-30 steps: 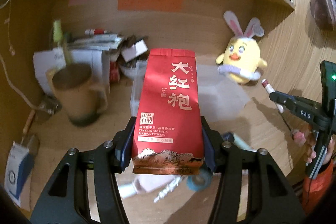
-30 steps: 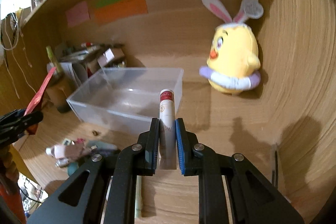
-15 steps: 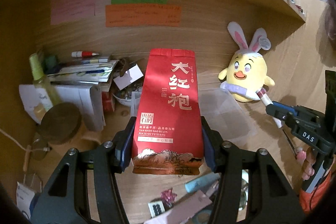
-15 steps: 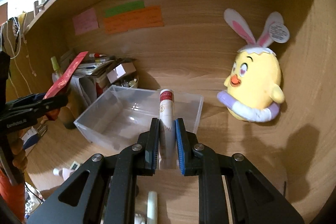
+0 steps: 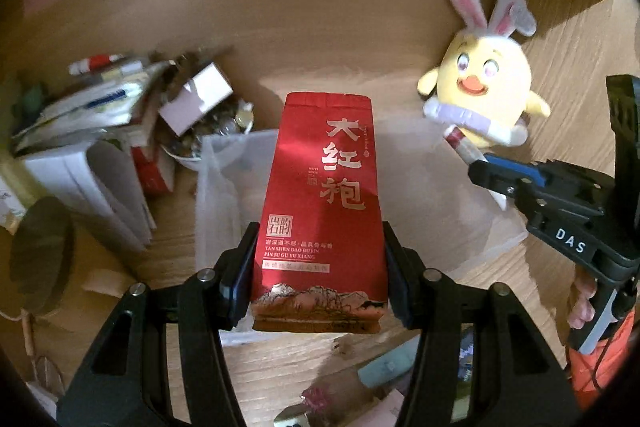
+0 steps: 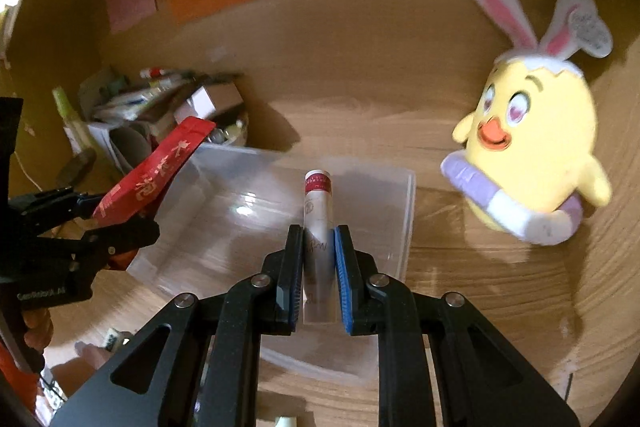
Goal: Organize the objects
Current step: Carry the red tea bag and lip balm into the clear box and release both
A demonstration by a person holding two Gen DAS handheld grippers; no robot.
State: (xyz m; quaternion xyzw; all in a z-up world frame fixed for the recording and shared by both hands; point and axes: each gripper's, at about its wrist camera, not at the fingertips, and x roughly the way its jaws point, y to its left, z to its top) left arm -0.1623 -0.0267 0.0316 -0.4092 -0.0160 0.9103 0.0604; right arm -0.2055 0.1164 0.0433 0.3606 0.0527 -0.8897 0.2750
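My left gripper is shut on a red tea packet with gold Chinese characters, held upright above the near left part of a clear plastic bin. My right gripper is shut on a white tube with a red band, held over the same clear bin. In the right wrist view the left gripper and the packet hang over the bin's left rim. In the left wrist view the right gripper and its tube are at the right.
A yellow chick plush with rabbit ears sits against the back wall to the right of the bin. A pile of boxes, papers and pens stands to its left. Small loose items lie on the wooden desk in front.
Both grippers have moved forward toward the clear bin with their loads. The packet and the tube now hang over the bin. Both views show the back wall closer.
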